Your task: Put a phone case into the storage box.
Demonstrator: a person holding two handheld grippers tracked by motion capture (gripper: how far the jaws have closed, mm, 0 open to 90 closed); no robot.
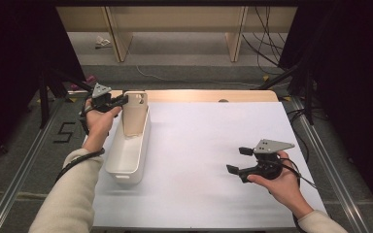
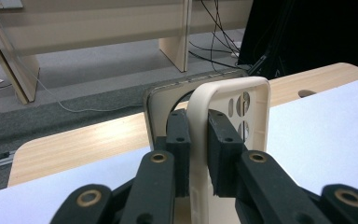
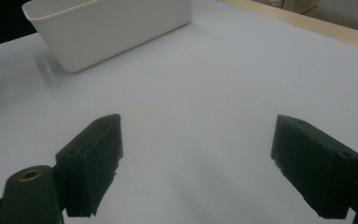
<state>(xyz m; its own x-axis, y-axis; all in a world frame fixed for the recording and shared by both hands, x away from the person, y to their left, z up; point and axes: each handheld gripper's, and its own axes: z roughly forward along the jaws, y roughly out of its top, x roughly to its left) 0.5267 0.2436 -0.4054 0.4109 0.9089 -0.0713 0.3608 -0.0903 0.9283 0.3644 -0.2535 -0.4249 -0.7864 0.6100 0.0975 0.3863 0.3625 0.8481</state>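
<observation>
A cream phone case [image 1: 135, 114] stands upright over the far end of a long white bin [image 1: 126, 158] at the table's left. My left gripper [image 1: 120, 101] is shut on the case's edge. In the left gripper view the two black jaws pinch the case's [image 2: 200, 126] rim, and its camera cut-outs show to the right of the jaws. My right gripper [image 1: 239, 160] hovers over the white table sheet [image 1: 199, 145] at the right, open, with nothing between its jaws. The right gripper view shows the wide gap of that gripper [image 3: 196, 163] and the bin [image 3: 107, 28] at top left.
A wooden table edge [image 1: 209, 95] runs along the far side of the white sheet. Beyond it lie grey floor, wooden furniture legs [image 1: 119, 41] and loose cables [image 1: 267, 43]. Metal rails [image 1: 24, 160] flank the table on both sides.
</observation>
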